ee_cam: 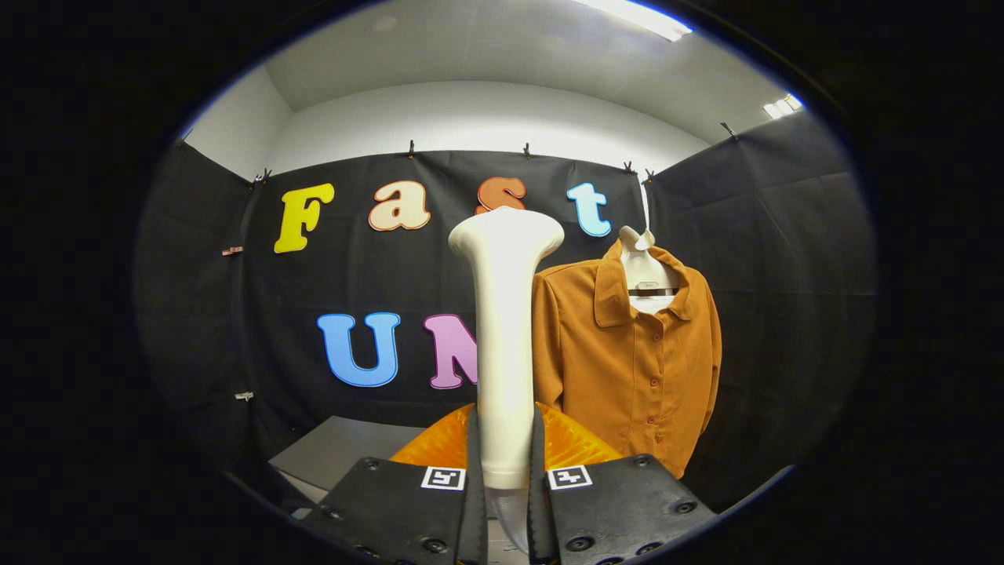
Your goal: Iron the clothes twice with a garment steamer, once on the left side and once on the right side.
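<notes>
We see our gripper (504, 471) holding the steamer (503, 345). The two fingers (408, 510) sit close together, one on each side of the steamer's white handle, and both press on it. The gap between them is narrow, just as wide as the handle. The steamer stands upright between the fingers, and its wide flat head is at the top. Just behind the handle, low down, we see the steamer's orange part (572, 443). The shirt (635, 361) is brown-orange with a collar and small buttons down the front. It hangs on a white hanger (645, 271), beyond the steamer and to its right. The steamer is not touching the shirt. A grey table (345, 451) lies low to the steamer's left.
</notes>
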Tool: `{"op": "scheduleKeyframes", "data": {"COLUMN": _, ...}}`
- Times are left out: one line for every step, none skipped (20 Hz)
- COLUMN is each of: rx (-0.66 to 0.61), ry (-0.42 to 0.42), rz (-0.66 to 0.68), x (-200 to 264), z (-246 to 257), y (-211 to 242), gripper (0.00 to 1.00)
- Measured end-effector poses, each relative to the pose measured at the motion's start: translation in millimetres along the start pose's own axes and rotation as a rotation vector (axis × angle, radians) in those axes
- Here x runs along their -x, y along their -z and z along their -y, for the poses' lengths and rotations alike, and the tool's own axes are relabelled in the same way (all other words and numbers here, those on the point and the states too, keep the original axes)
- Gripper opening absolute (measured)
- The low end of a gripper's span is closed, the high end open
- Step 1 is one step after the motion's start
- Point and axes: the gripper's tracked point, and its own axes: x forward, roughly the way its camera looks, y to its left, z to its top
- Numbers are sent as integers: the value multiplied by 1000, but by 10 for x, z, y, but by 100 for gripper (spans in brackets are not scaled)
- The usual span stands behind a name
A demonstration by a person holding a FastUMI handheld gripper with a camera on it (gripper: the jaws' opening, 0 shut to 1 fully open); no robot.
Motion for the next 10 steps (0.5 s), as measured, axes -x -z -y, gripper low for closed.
{"op": "scheduleKeyframes", "data": {"rx": 0, "ry": 0, "rz": 0, "x": 3, "z": -2, "y": -1, "gripper": 23}}
{"op": "scheduleKeyframes", "data": {"rx": 1, "ry": 0, "rz": -1, "x": -4, "z": -2, "y": 0, "gripper": 23}}
{"op": "scheduleKeyframes", "data": {"rx": 1, "ry": 0, "rz": -1, "x": -4, "z": -2, "y": 2, "gripper": 23}}
{"op": "scheduleKeyframes", "data": {"rx": 1, "ry": 1, "rz": -2, "x": -10, "z": -12, "y": 9, "gripper": 23}}
{"op": "scheduleKeyframes", "data": {"rx": 2, "ry": 0, "rz": -3, "x": -9, "z": -7, "y": 9, "gripper": 23}}
{"op": "scheduleKeyframes", "data": {"rx": 4, "ry": -1, "rz": -2, "x": -10, "z": -11, "y": 6, "gripper": 23}}
{"op": "scheduleKeyframes", "data": {"rx": 5, "ry": 0, "rz": -2, "x": -11, "z": -18, "y": 1, "gripper": 23}}
{"op": "scheduleKeyframes", "data": {"rx": 5, "ry": 0, "rz": 0, "x": -17, "z": -18, "y": -2, "gripper": 23}}
{"op": "scheduleKeyframes", "data": {"rx": 5, "ry": 0, "rz": 0, "x": -17, "z": -19, "y": -7, "gripper": 23}}
{"op": "scheduleKeyframes", "data": {"rx": 4, "ry": 0, "rz": 1, "x": -20, "z": -20, "y": -7, "gripper": 23}}
